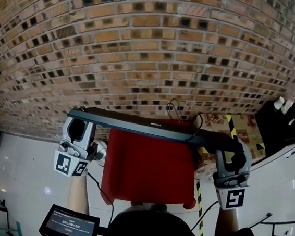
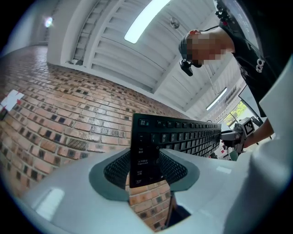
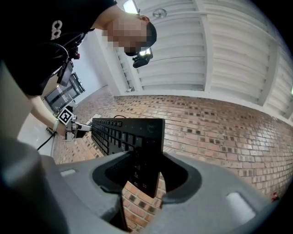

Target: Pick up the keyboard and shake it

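Left claw (image 1: 80, 117) and right claw (image 1: 232, 146) clamp keyboard (image 1: 154, 126) crosswise.

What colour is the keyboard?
Black; the keyboard shows best in the right gripper view.

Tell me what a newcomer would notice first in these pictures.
The black keyboard stands out first. It is held in the air by its ends, with the left gripper's jaws shut on one end and the right gripper's on the other. Below it in the head view is a red table, and a brick wall fills the background.
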